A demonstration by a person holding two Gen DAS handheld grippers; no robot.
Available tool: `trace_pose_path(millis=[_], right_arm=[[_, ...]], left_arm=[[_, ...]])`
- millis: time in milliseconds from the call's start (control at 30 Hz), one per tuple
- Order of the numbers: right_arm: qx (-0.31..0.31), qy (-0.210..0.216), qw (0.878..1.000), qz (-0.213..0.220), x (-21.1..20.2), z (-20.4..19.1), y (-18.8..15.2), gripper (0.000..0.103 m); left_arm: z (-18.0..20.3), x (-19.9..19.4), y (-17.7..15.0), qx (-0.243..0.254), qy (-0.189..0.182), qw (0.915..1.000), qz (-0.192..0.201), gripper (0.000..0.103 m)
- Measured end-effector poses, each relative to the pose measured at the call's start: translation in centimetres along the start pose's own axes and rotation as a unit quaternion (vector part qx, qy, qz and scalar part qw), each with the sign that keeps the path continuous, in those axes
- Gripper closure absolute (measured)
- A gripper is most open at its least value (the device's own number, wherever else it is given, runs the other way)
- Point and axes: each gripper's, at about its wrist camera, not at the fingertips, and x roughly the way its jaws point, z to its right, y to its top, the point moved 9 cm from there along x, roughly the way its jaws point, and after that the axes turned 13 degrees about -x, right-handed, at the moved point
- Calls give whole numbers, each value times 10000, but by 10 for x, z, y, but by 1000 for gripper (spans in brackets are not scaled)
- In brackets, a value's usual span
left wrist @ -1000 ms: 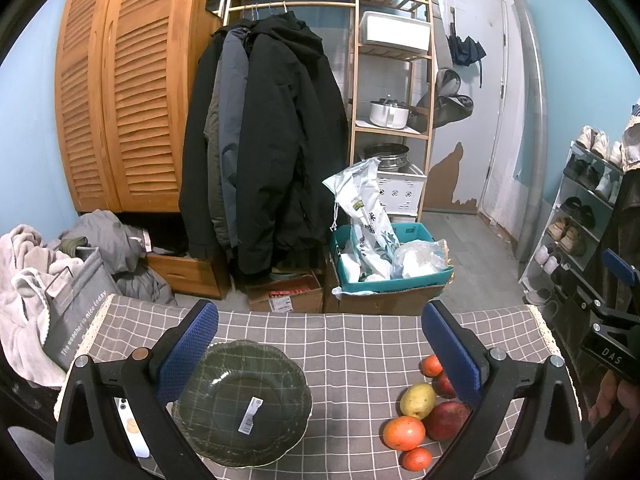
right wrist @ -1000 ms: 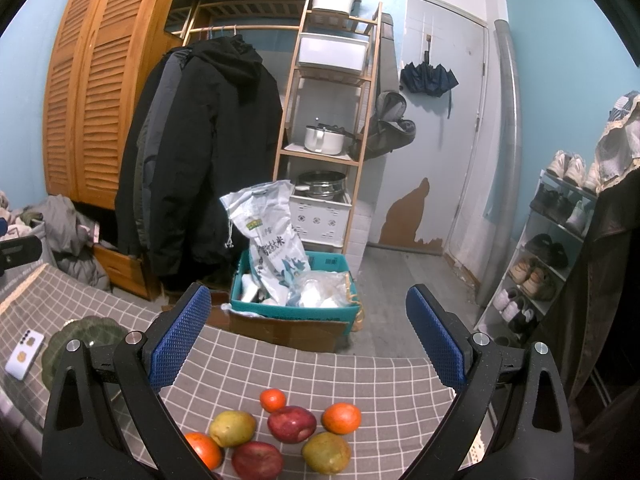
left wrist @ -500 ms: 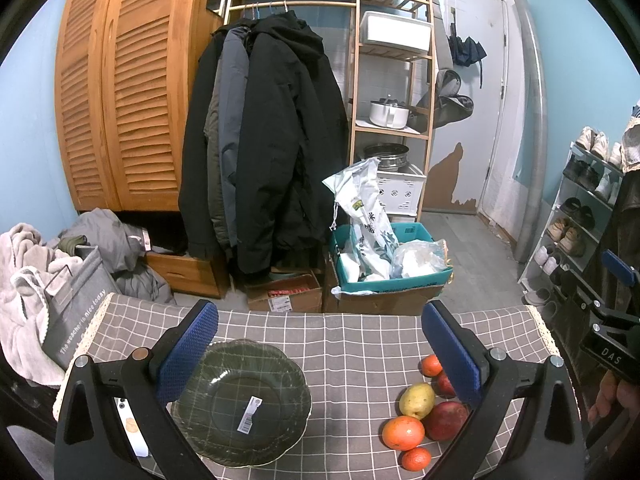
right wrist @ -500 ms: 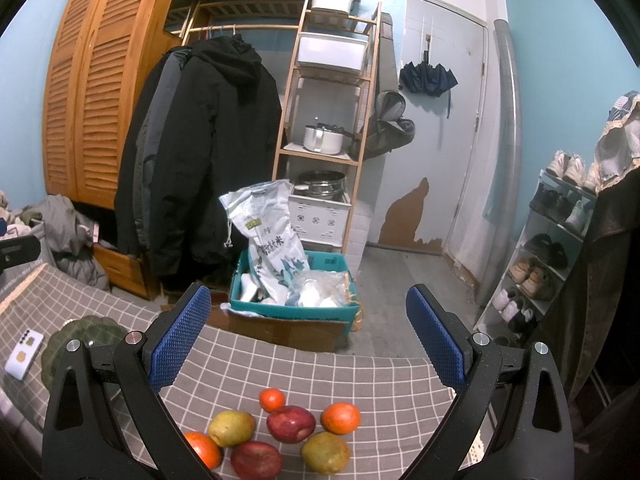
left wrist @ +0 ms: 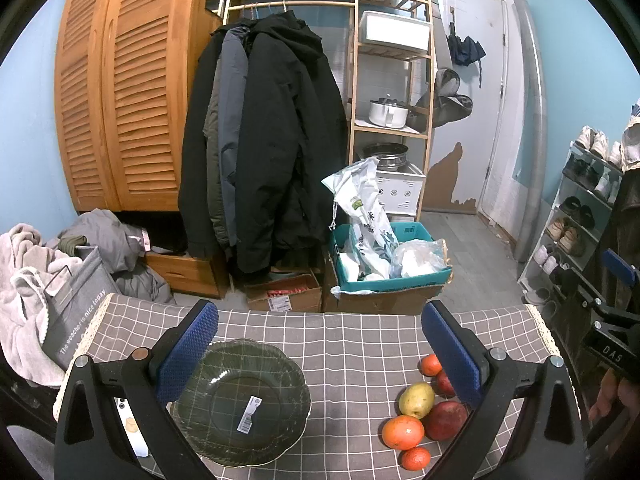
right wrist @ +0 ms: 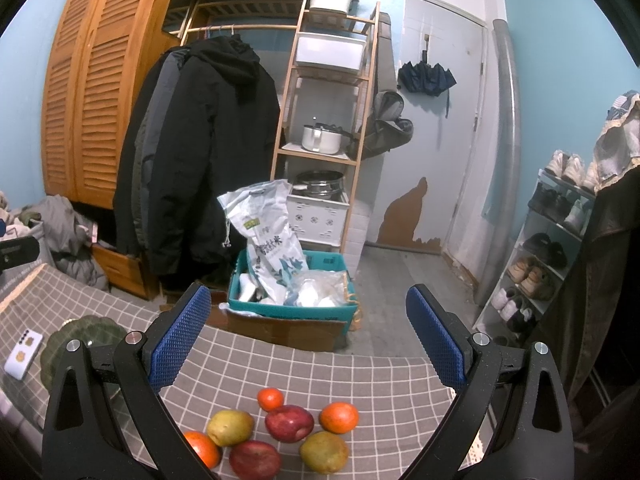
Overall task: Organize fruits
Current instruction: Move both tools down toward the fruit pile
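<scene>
A dark green glass plate (left wrist: 240, 400) with a white sticker lies on the grey checked tablecloth (left wrist: 352, 344), just below my open left gripper (left wrist: 318, 324). Right of it sit several fruits: a yellow-green pear (left wrist: 416, 399), a red apple (left wrist: 445, 420), an orange (left wrist: 402, 432) and a small tangerine (left wrist: 416, 458). In the right wrist view the same fruits lie under my open right gripper (right wrist: 308, 310): a red apple (right wrist: 289, 423), an orange (right wrist: 339, 417), a pear (right wrist: 230, 427), a greenish fruit (right wrist: 324, 451). The plate (right wrist: 80, 338) shows far left.
A white phone (right wrist: 23, 354) lies left of the plate. Past the table's far edge stand a teal crate with bags (left wrist: 384, 260), cardboard boxes, hanging coats (left wrist: 272, 152), a wooden shelf and a shoe rack (left wrist: 580, 208). A hand holds the other gripper (left wrist: 612, 344) at the right.
</scene>
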Motion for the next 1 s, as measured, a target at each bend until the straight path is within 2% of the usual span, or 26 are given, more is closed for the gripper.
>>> trace_pose_path(millis=[500, 733, 833, 900, 1000], right_arm=[[24, 17, 9999, -125, 3, 3, -4, 7], [67, 86, 9987, -492, 13, 11, -24, 7], [107, 155, 9974, -701, 20, 13, -36, 7], [153, 209, 9962, -835, 24, 15, -45, 7], [208, 239, 9945, -1002, 28, 16, -56, 7]], left_arm=[[14, 5, -17, -20, -87, 10000, -4, 0], [24, 21, -18, -420, -509, 9978, 8, 0], [26, 32, -31, -169, -345, 9989, -252, 0], [24, 38, -45, -16, -204, 9982, -560, 0], [24, 50, -57, 264, -70, 9975, -656, 0]])
